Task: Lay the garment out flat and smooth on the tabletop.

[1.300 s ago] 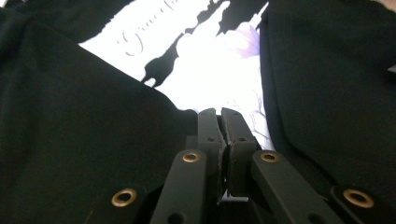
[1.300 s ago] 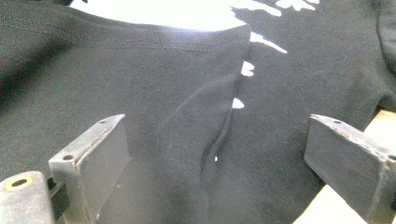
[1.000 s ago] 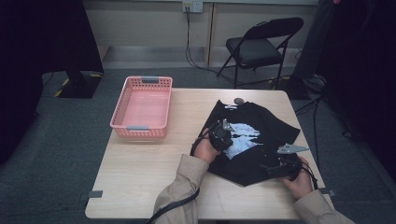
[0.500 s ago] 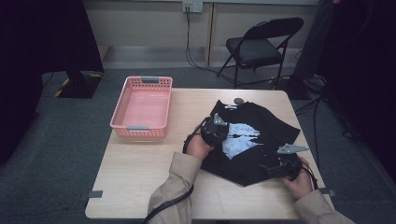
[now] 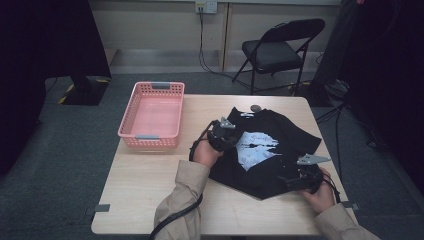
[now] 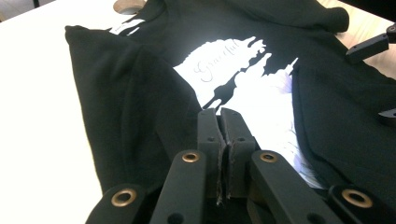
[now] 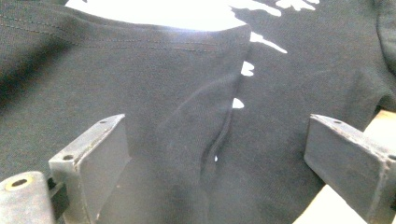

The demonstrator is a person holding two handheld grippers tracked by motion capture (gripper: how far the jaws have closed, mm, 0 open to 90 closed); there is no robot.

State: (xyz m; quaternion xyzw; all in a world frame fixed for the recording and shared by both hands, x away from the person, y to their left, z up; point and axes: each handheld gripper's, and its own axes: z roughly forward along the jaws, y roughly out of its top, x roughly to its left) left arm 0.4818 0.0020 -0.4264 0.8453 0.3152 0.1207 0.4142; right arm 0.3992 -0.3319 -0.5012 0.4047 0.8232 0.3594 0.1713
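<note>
We see left gripper jaws pinching black T-shirt fold; right gripper jaws spread, straddling shirt hem on tabletop.

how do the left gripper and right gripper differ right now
The left gripper has its jaws pressed shut; the right gripper has them spread wide. The left sits at the black t-shirt's left edge near the white print, the right at its near right edge. Both are black and hand-held over the shirt.

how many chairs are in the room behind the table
1. A black folding chair stands on the floor beyond the table's far right corner, near the wall. The dark areas at both sides could hide more.
</note>
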